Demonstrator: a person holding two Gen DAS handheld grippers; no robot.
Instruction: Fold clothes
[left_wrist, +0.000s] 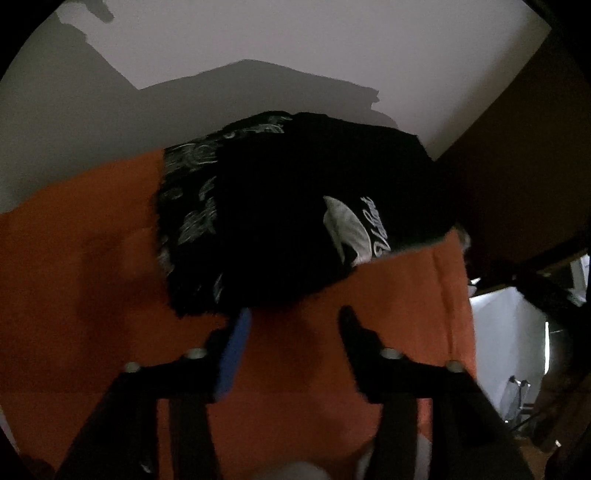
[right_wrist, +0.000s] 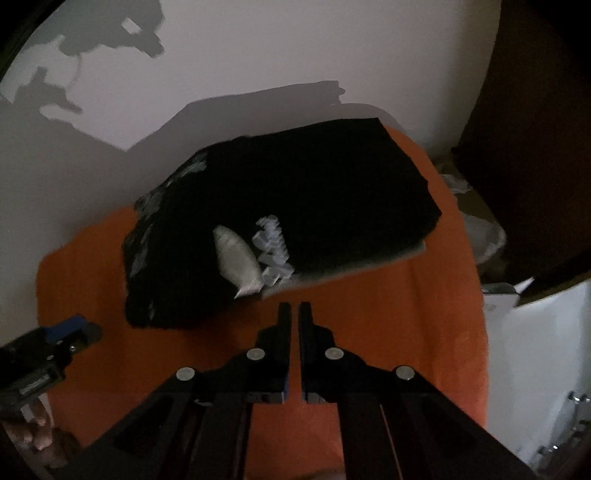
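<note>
Two dim fisheye views look steeply down onto an orange cloth (left_wrist: 92, 266) spread over a pale tabletop (left_wrist: 258, 44).

A black garment (left_wrist: 295, 214) with white lettering lies on the cloth as a compact, roughly folded bundle. In the left wrist view it fills the centre, just beyond the fingertips at 12 o'clock. In the right wrist view the same black garment (right_wrist: 295, 192) sits at 12 o'clock from the fingertips, its white print facing the camera.

The left gripper (left_wrist: 291, 317) has its jaws spread wide with nothing between them, only orange cloth showing in the gap. One inner pad is blue. The right gripper (right_wrist: 294, 314) has its jaws drawn together to a thin slit and holds nothing. The left gripper also appears at 8 o'clock in the right wrist view, with fingers of the person's hand (right_wrist: 37, 439) below it.

Neither gripper touches the garment, which looks released.

Judgement: the fold appears largely complete. To finish well, check that the edges are square. Press any raised corner flat with closed jaws. Avoid snagging the orange cloth underneath. The dim light hides the garment's layers, so stray folds cannot be ruled out.
</note>
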